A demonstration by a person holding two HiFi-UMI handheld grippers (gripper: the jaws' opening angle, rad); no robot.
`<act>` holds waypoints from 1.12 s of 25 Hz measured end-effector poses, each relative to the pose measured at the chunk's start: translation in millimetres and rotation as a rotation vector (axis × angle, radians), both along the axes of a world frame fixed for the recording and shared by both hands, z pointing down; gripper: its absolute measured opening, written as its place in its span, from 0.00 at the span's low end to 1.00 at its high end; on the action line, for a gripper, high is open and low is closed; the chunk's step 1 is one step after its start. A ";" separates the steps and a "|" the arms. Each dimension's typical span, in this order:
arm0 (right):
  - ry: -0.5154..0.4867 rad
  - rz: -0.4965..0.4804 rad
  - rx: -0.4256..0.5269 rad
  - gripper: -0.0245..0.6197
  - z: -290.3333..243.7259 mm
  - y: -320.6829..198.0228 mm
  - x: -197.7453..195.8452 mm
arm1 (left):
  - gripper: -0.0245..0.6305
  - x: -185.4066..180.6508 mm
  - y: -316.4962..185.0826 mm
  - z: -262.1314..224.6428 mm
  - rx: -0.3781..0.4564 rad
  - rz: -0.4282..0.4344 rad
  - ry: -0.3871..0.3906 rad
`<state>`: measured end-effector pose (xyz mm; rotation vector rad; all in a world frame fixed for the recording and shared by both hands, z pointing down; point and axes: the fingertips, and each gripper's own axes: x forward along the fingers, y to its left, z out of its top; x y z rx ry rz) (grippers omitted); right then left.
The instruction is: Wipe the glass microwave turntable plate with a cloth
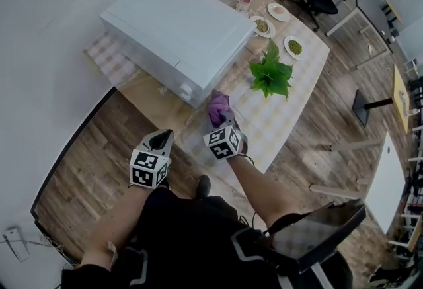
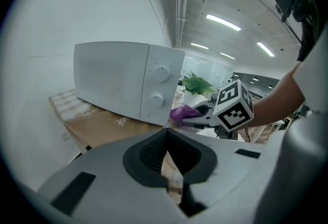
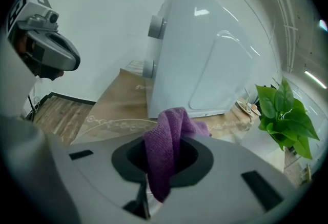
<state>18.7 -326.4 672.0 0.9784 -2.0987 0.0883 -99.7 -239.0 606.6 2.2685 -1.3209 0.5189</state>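
**Operator:** Where was the plate?

**Describer:** The glass turntable plate [image 3: 110, 124] sat at the near edge of the table [image 1: 284, 123], at your 12 o'clock. The white microwave [image 1: 175, 26] stood just behind it at 11 o'clock, and a leafy potted plant [image 1: 271, 73] was at 1 o'clock.

**Operator:** And my grippers?

**Describer:** Your right gripper [image 1: 222, 121] was clamped on a purple cloth [image 3: 165, 151], which bunched out over the plate. Your left gripper [image 2: 166, 136] was at 8 o'clock from the right one, with its jaws drawn together and the tips meeting. I couldn't tell whether they pinched the plate's rim.
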 end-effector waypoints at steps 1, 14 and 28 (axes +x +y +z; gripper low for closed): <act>-0.003 -0.007 -0.007 0.12 1.2 3.1 -5.0 | 0.05 -0.1 0.6 -1.1 0.004 0.004 0.002; -0.037 -0.084 -0.093 0.12 12.2 48.4 -52.9 | 0.05 -11.9 13.1 -8.1 0.040 0.008 -0.014; -0.125 -0.086 -0.184 0.13 7.3 77.7 -87.4 | 0.05 -21.0 27.4 -22.3 0.058 -0.020 0.011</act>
